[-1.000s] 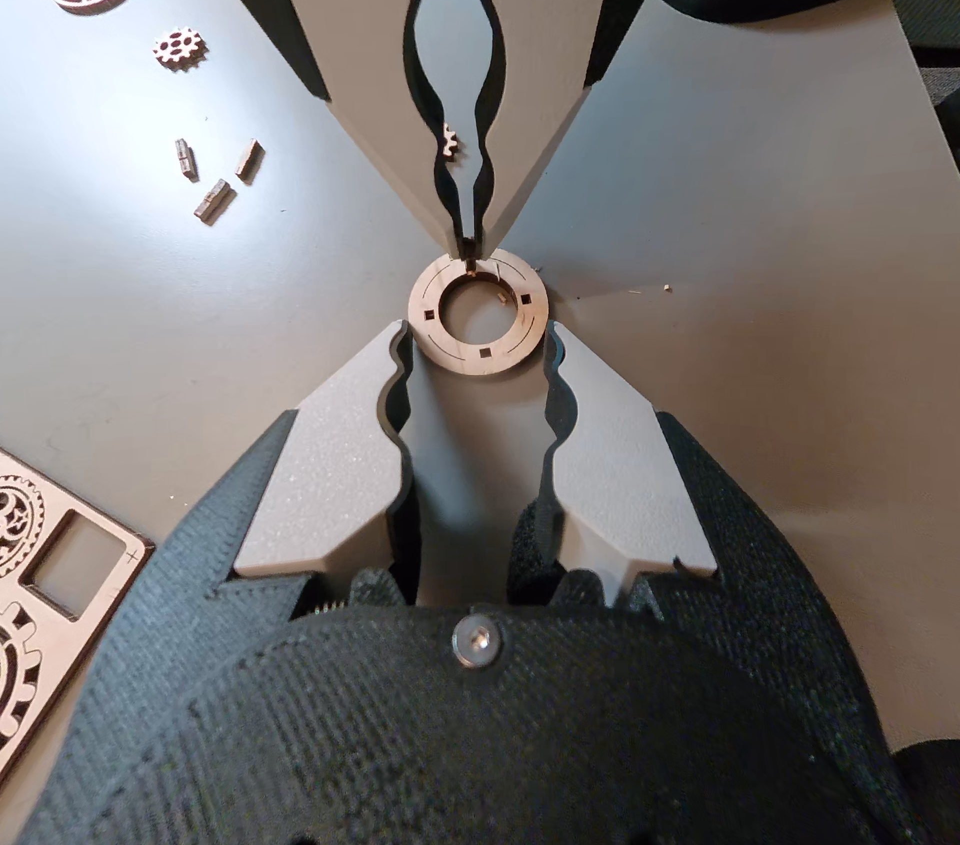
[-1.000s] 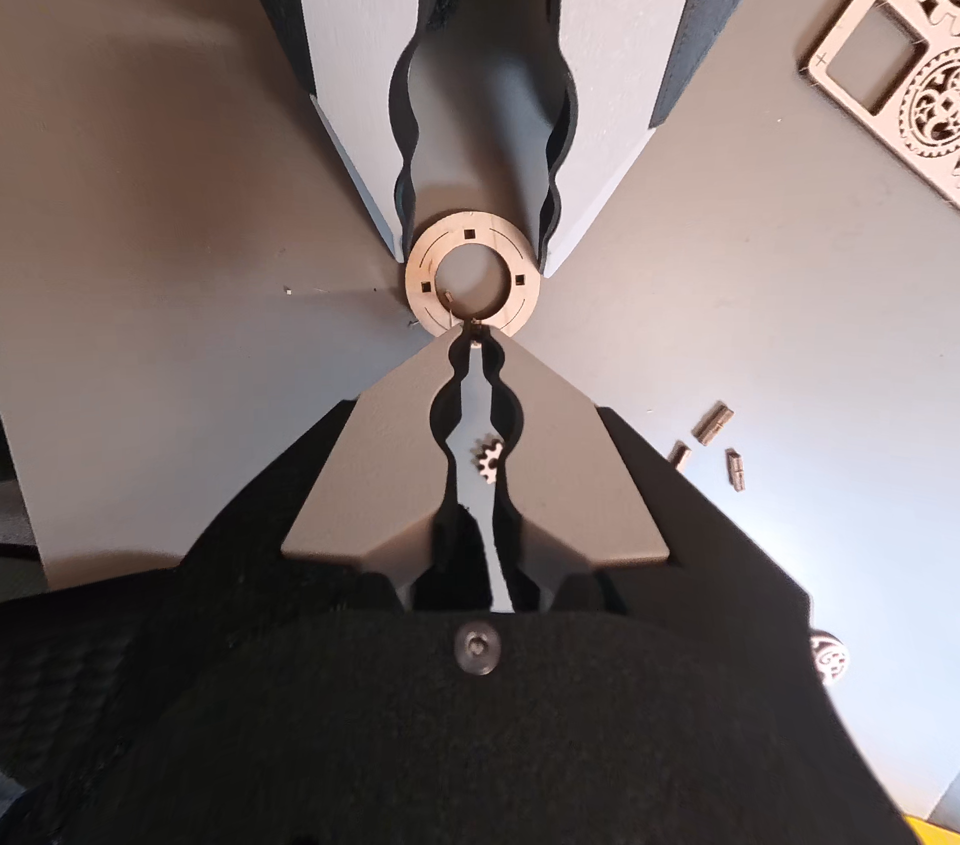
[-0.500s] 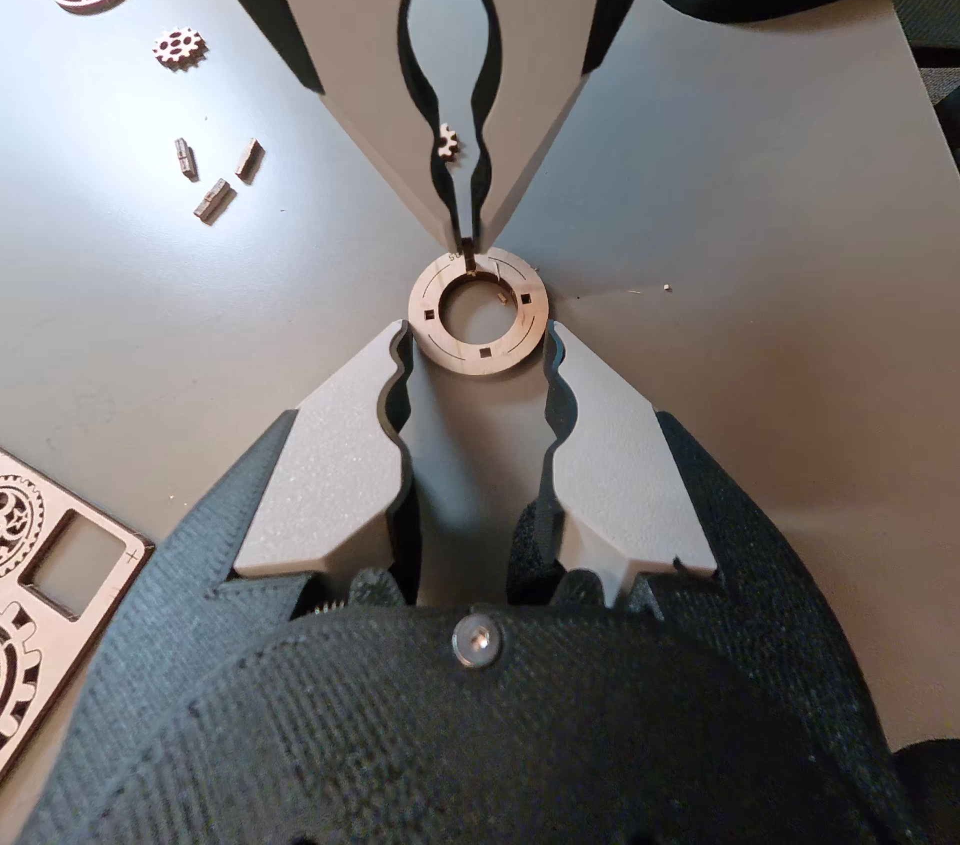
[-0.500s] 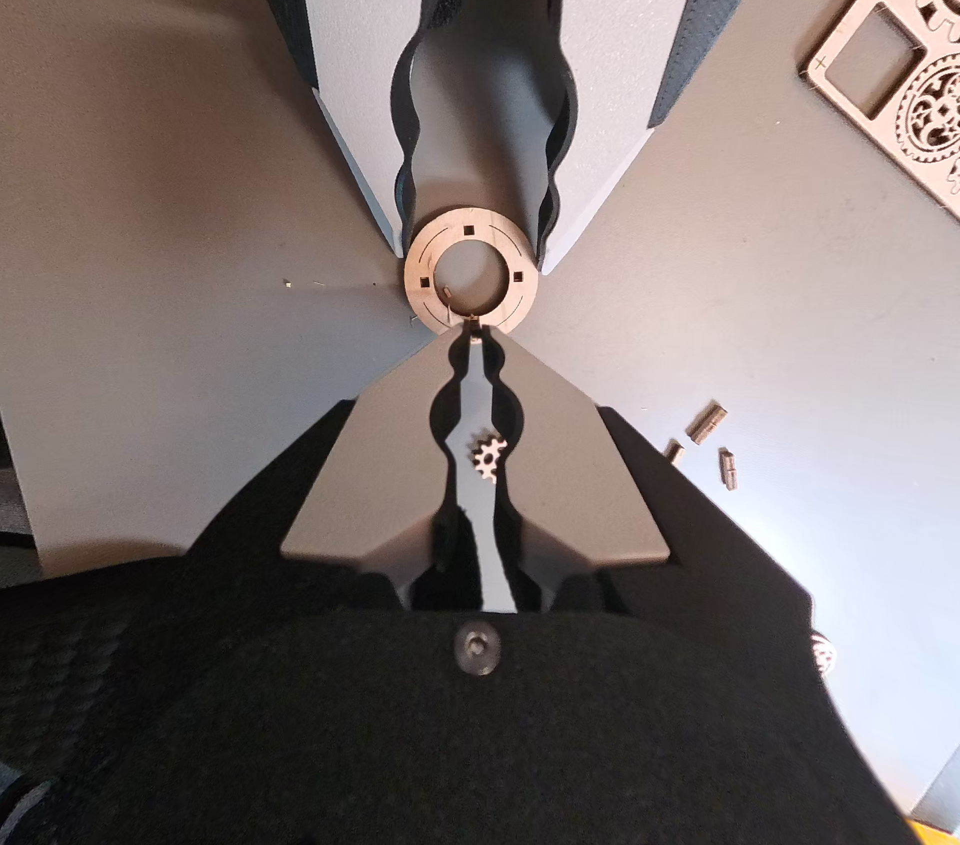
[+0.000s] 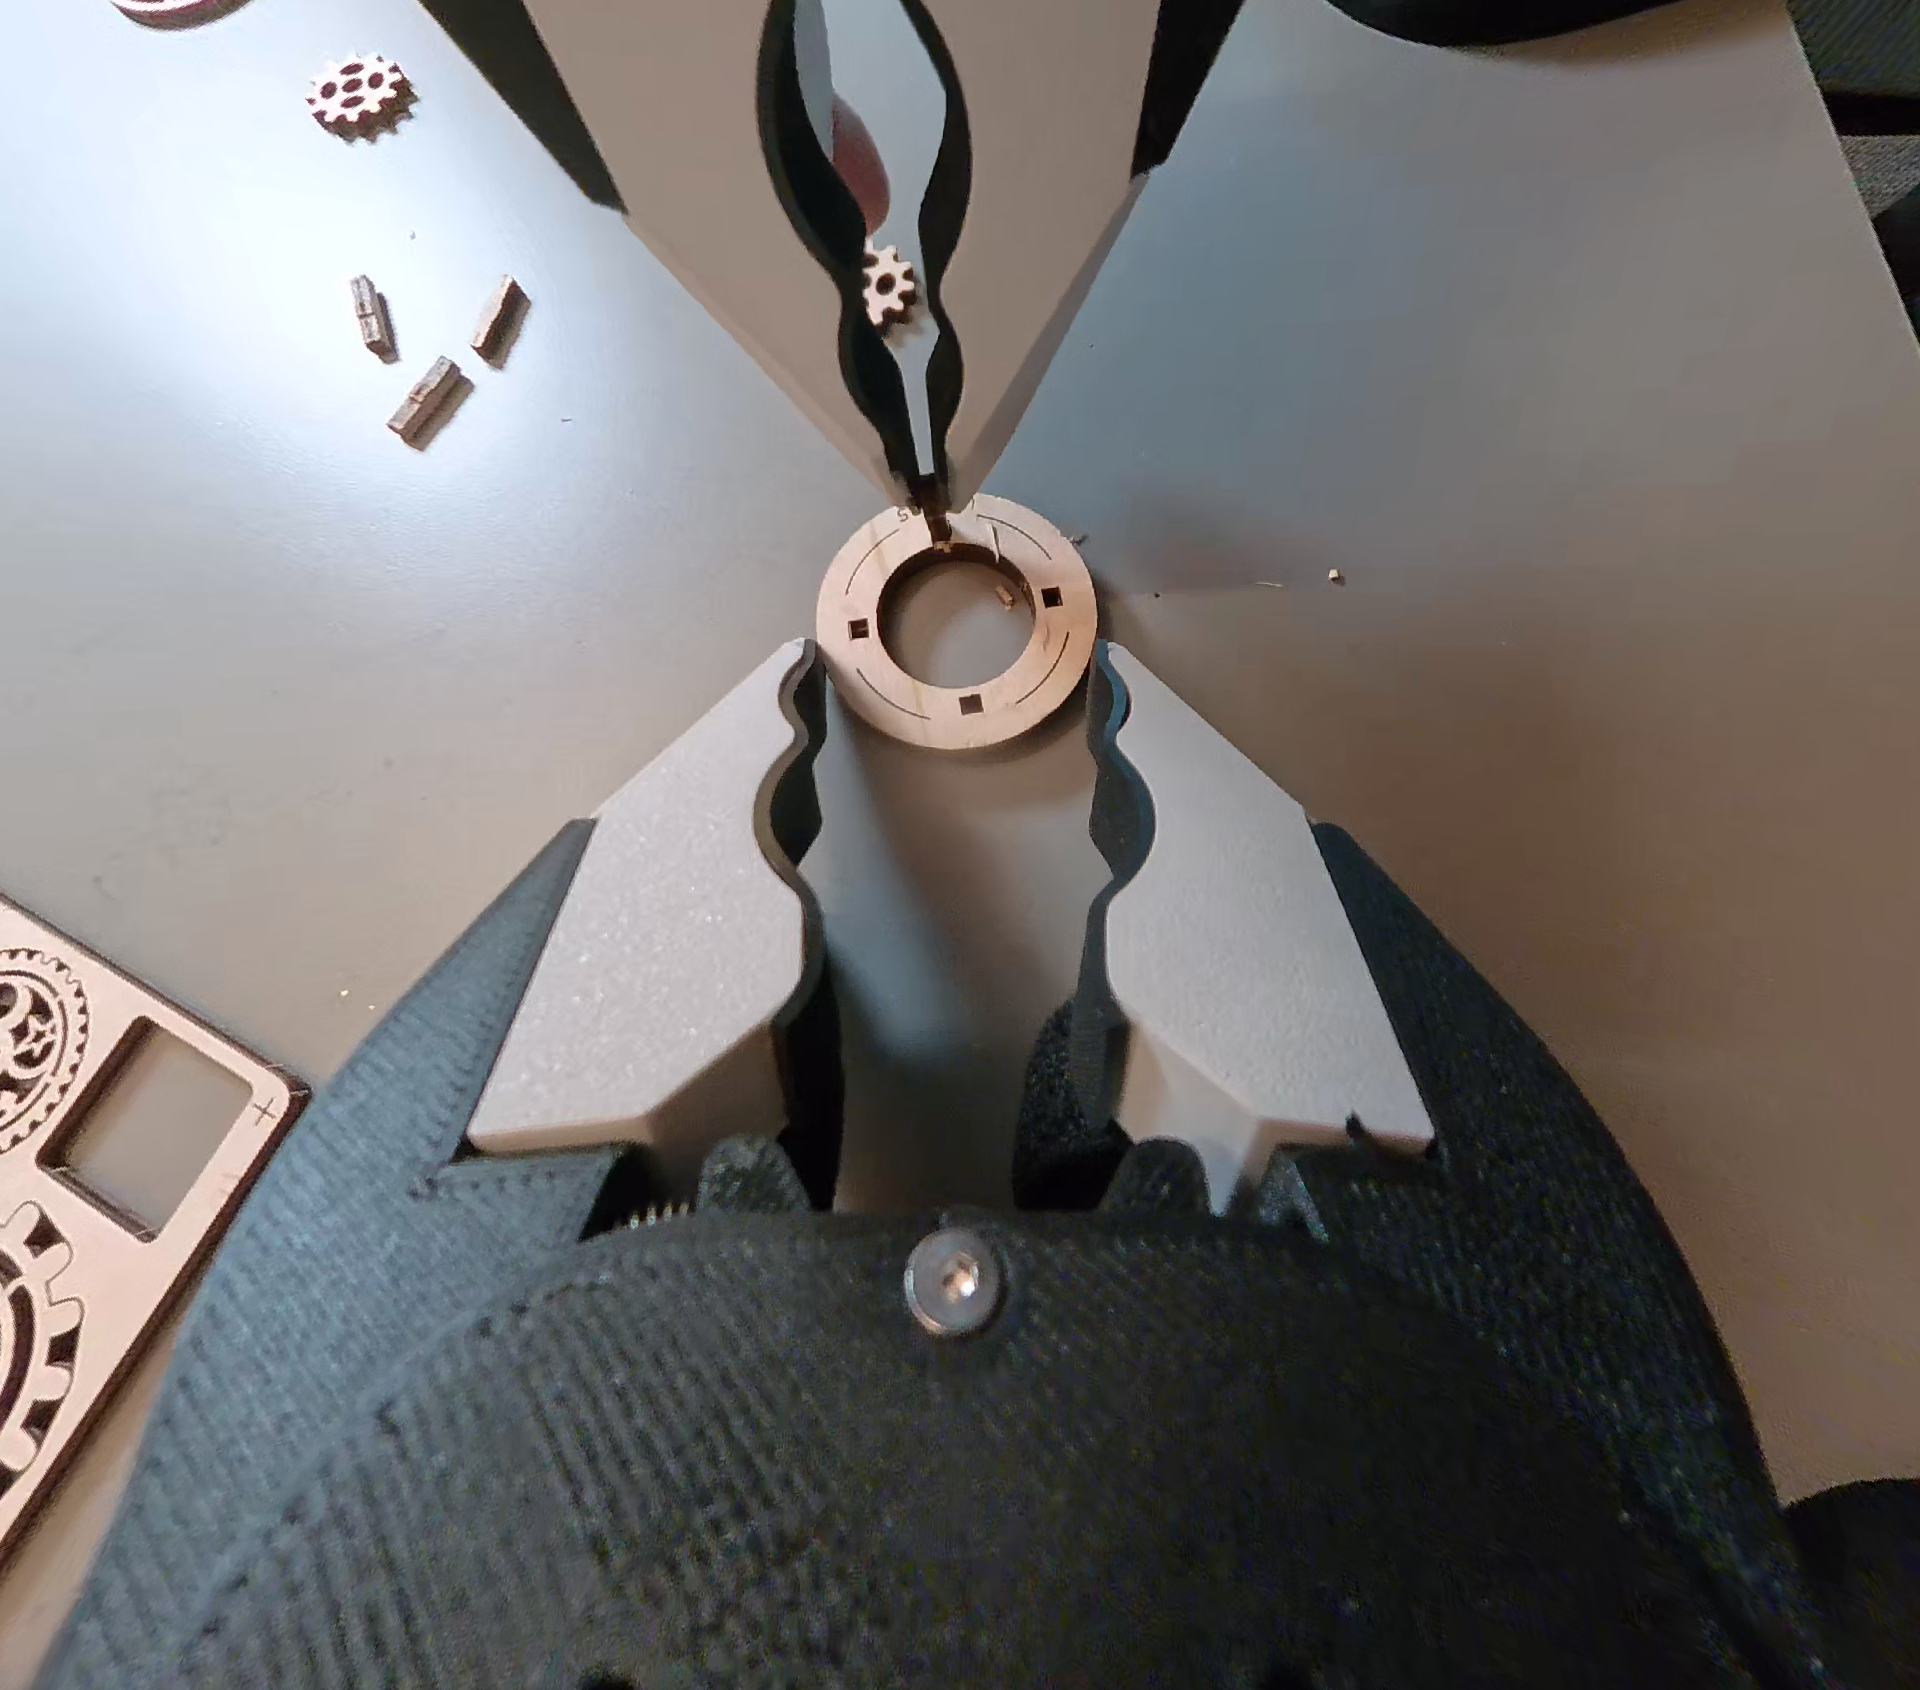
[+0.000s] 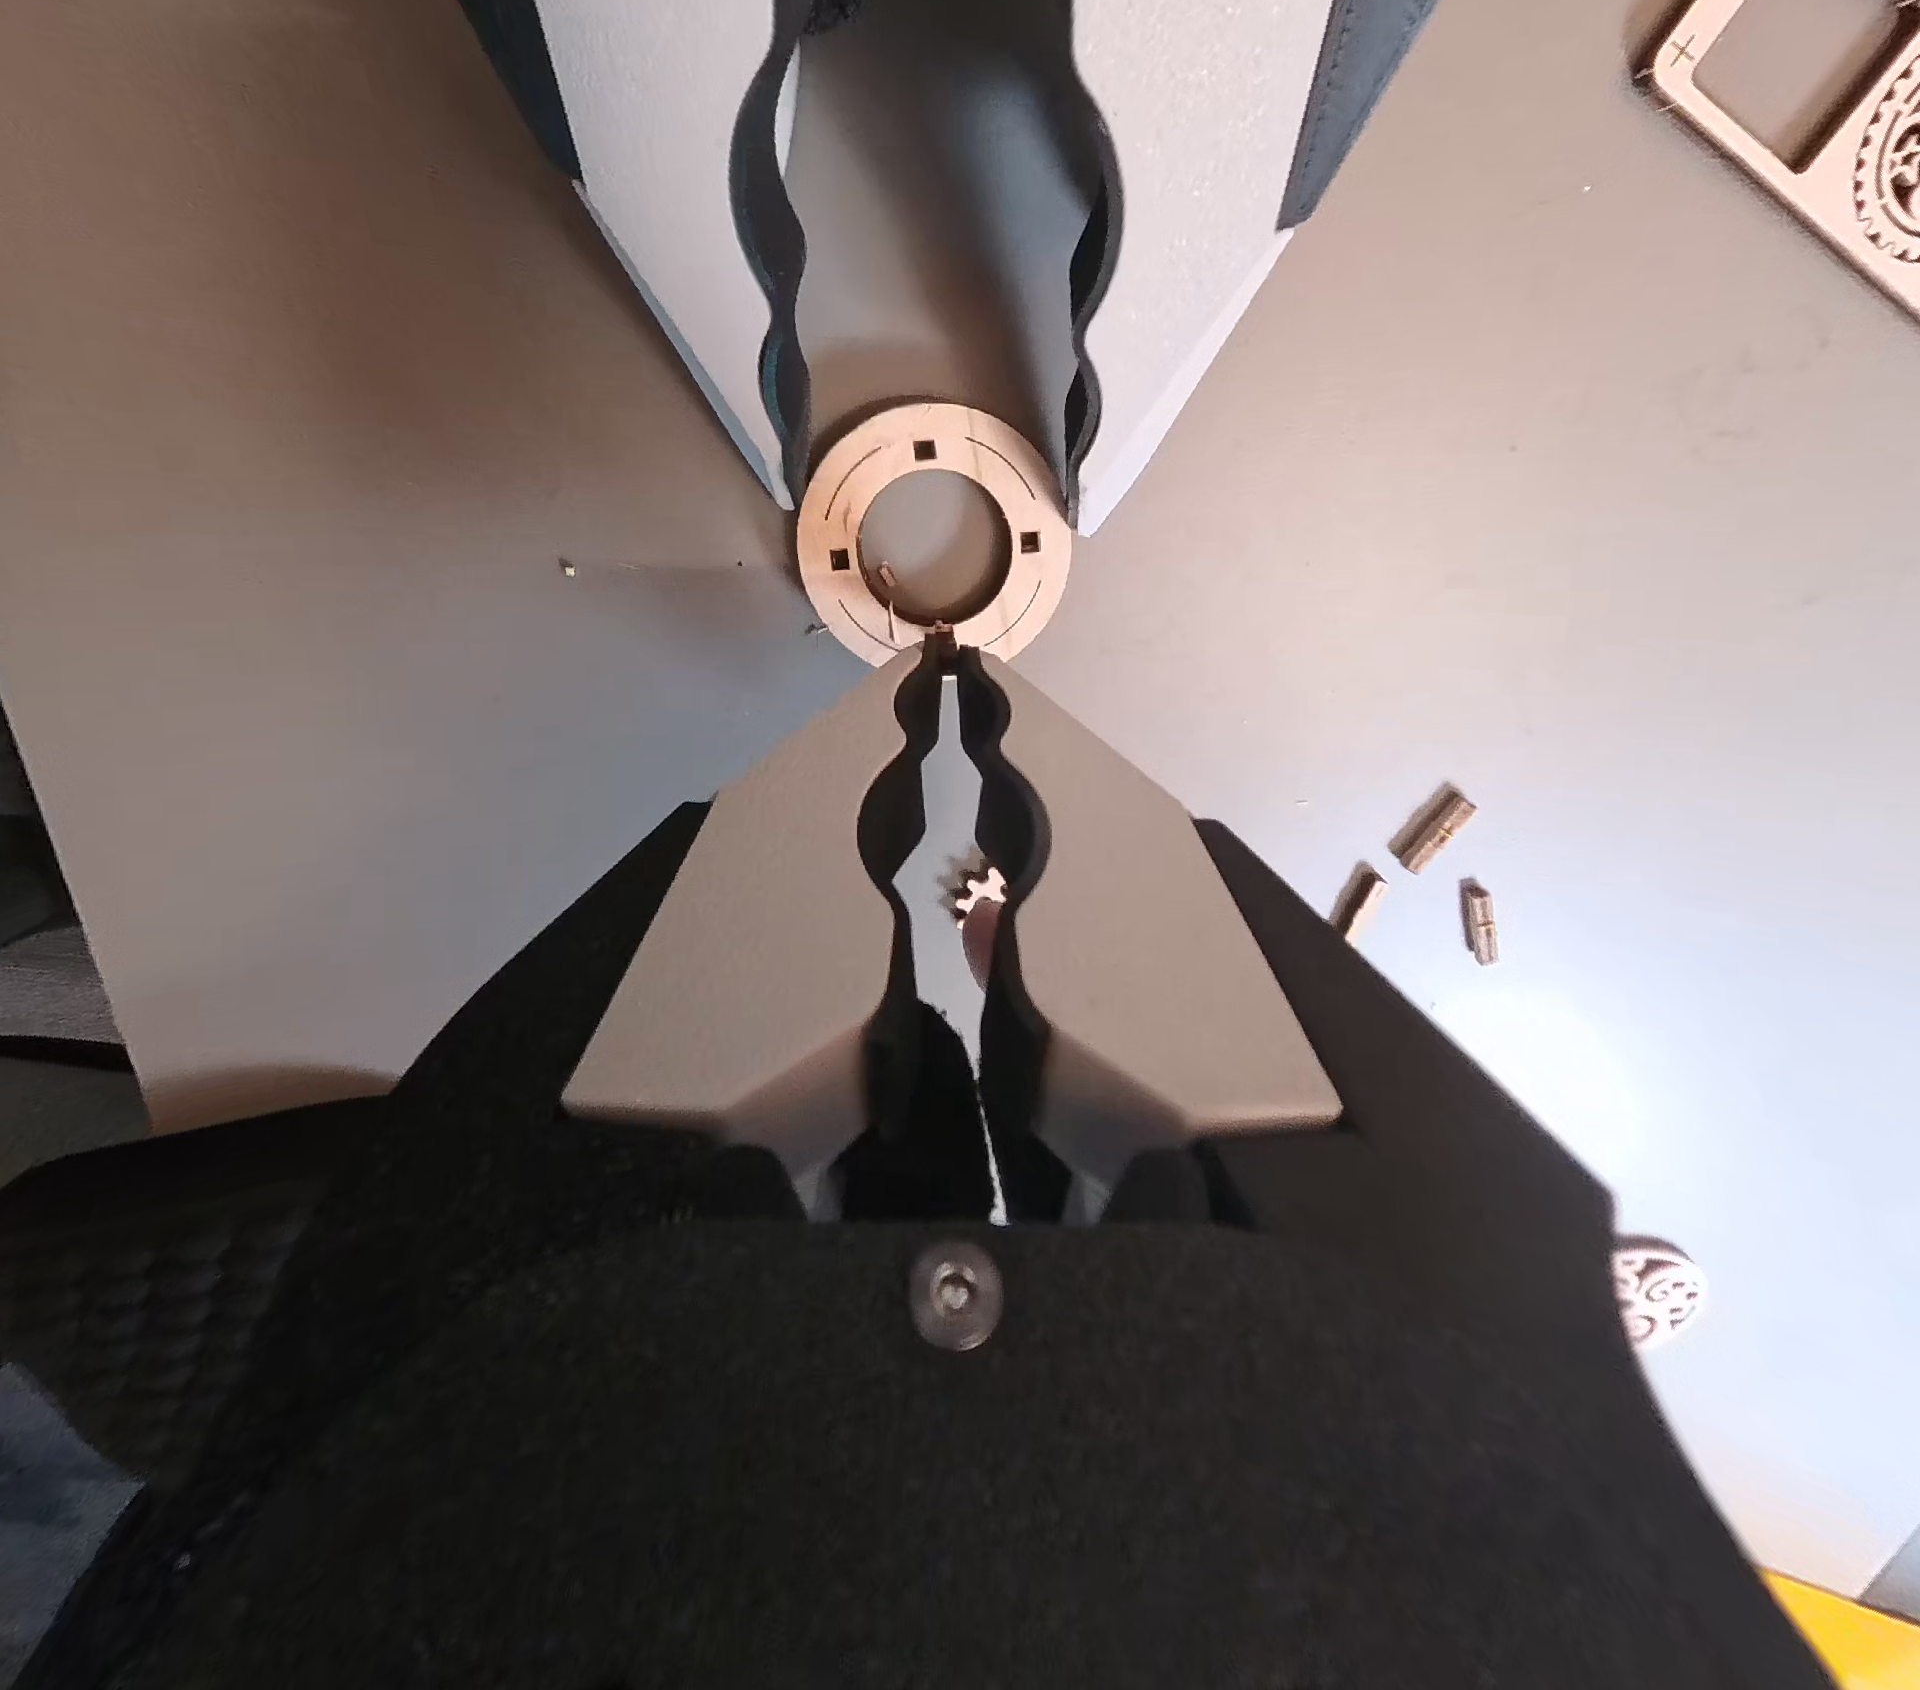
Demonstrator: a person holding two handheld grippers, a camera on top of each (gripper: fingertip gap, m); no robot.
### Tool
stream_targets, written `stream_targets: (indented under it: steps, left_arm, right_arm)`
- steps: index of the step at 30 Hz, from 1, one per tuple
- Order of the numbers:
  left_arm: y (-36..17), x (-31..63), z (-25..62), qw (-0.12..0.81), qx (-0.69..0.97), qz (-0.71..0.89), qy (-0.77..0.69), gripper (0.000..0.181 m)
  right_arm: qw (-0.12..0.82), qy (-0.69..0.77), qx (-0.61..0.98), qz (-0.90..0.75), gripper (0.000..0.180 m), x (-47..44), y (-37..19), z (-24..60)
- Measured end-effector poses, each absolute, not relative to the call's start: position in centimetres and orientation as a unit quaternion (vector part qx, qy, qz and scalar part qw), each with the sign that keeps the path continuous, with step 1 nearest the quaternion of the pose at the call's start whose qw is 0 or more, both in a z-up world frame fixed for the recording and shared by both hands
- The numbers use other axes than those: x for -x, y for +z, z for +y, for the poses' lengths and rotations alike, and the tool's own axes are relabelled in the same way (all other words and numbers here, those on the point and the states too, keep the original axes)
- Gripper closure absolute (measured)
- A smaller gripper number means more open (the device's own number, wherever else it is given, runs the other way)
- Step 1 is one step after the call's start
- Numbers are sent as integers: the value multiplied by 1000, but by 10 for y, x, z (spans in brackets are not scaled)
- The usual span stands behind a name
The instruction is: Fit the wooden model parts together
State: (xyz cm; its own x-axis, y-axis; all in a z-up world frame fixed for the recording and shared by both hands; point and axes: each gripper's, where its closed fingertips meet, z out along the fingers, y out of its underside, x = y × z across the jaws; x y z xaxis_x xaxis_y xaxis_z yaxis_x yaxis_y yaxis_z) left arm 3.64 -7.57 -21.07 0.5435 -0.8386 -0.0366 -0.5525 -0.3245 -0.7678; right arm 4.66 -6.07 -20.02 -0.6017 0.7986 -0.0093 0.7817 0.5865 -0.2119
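My left hand-held gripper (image 5: 956, 664) grips the wooden ring (image 5: 956, 624) flat on the desk (image 5: 1455, 497). My right hand-held gripper (image 6: 940, 653) pinches a tiny peg (image 6: 940, 630) at its slot. Next, I push gently down.

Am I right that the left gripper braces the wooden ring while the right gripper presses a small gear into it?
Not quite: the right gripper pinches a small wooden peg, not a gear, as the right wrist view shows. The left gripper does brace the wooden ring.
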Motion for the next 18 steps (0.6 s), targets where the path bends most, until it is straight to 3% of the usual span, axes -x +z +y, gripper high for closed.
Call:
stream_targets:
  steps: [18]
  left_arm:
    - [-210, -36, -76, 380, 792, 438, -189, 131]
  right_arm:
    - [69, 122, 453, -881, 178, -43, -200, -63]
